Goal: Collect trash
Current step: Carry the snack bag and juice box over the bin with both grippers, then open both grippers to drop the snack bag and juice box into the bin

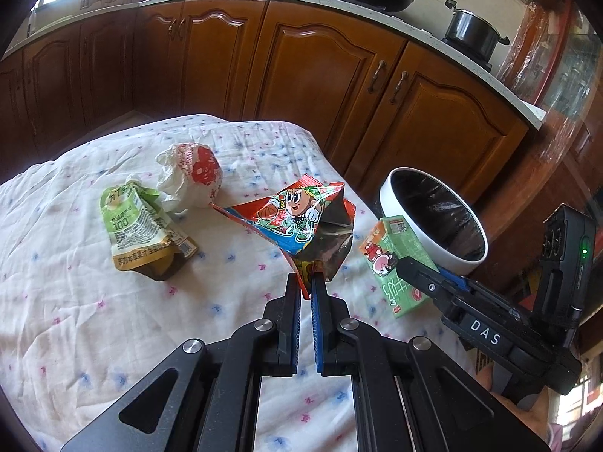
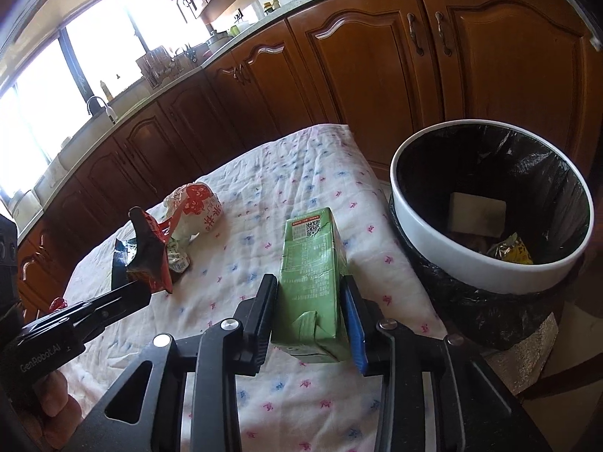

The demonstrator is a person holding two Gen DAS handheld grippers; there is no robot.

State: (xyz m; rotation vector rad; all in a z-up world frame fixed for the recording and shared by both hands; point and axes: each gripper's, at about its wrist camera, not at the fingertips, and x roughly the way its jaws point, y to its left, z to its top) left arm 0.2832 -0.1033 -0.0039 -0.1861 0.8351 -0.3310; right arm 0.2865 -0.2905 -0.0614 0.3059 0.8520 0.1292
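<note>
Cloth-covered counter (image 1: pixel 75 301) held trash; left gripper (image 1: pixel 306 282) fingers pinched the red snack wrapper (image 1: pixel 301 218), right gripper (image 2: pixel 311 301) fingers clasped the green carton (image 2: pixel 311 263) beside the bin (image 2: pixel 471 263).

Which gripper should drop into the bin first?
Right, probably. The right gripper straddles the green carton directly beside the trash bin. The left gripper pinches the snack wrapper farther from it.

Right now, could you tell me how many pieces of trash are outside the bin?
4: snack wrapper in the left tool; green carton between the right tool's fingers; green pouch and crumpled bag on the cloth.
</note>
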